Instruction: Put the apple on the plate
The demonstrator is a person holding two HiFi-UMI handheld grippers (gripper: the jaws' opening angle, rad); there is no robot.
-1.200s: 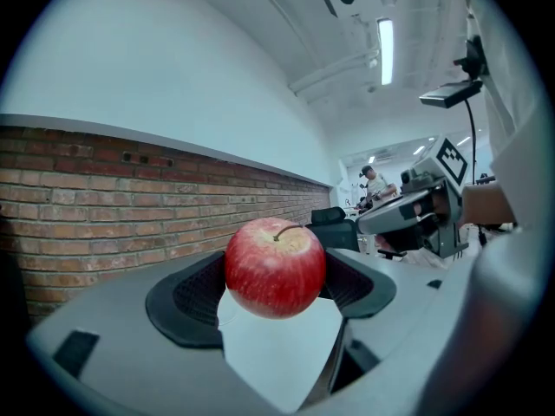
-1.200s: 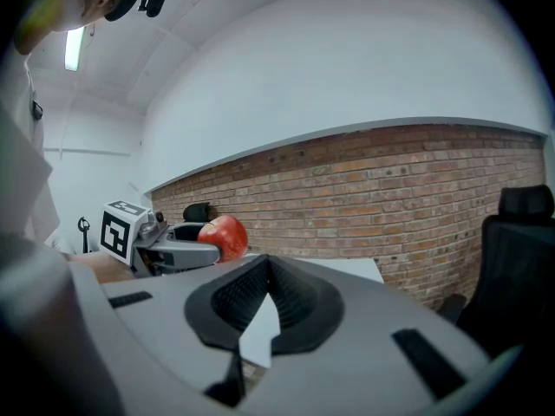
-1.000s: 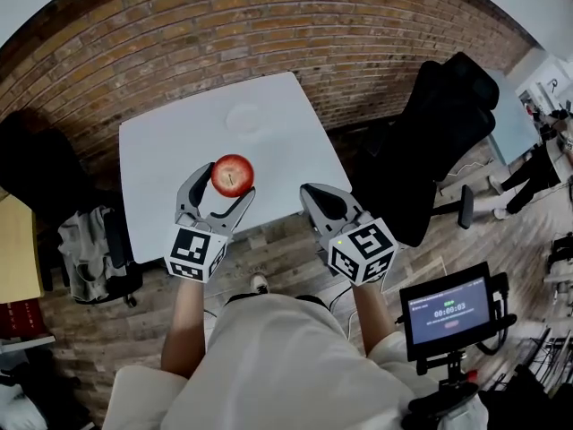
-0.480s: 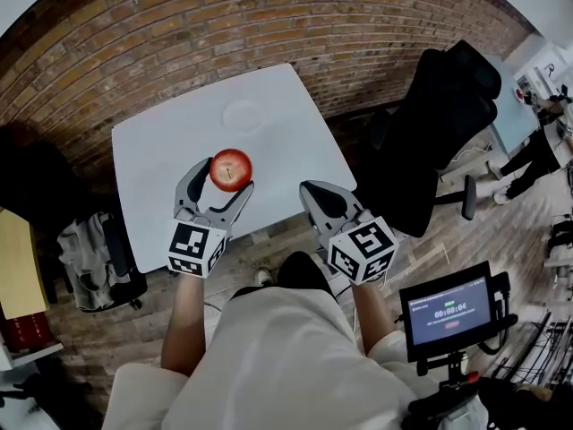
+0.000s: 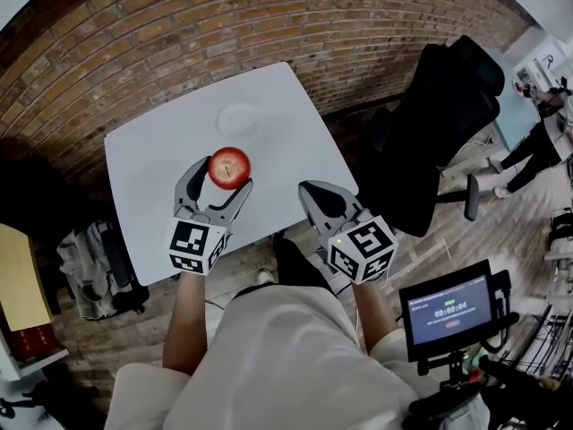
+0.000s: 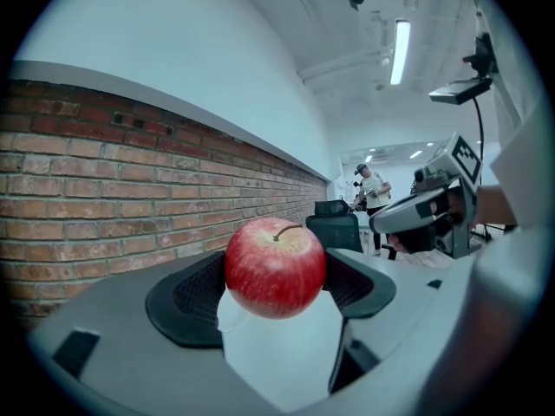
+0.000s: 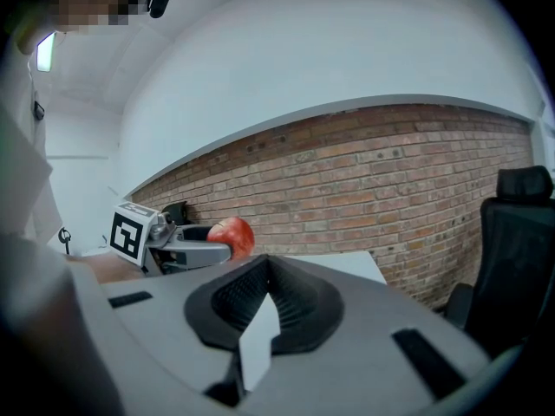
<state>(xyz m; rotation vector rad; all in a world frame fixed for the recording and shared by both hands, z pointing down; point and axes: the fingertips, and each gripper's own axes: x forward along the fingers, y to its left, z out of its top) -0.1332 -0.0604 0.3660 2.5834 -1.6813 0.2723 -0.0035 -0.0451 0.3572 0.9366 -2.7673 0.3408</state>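
A red apple (image 5: 230,167) sits between the fingers of my left gripper (image 5: 224,179), which is shut on it and holds it above the near half of the white table (image 5: 152,168). In the left gripper view the apple (image 6: 276,267) is stem up, pinched between the black pads. A small white plate (image 5: 240,117) lies on the table beyond the apple, toward the brick wall. My right gripper (image 5: 315,195) hovers off the table's near right edge, shut with nothing in it. From the right gripper view the apple (image 7: 232,235) shows to the left.
A brick wall (image 5: 269,25) runs behind the table. A black office chair (image 5: 448,124) stands to the right, and a small screen on a stand (image 5: 448,310) sits at lower right. A bag (image 5: 89,267) lies on the floor at left. People stand far off.
The left gripper with the apple has edged slightly forward over the table, nearer the plate. A dark leg has stepped in under the table's near edge. The right gripper has hardly moved.
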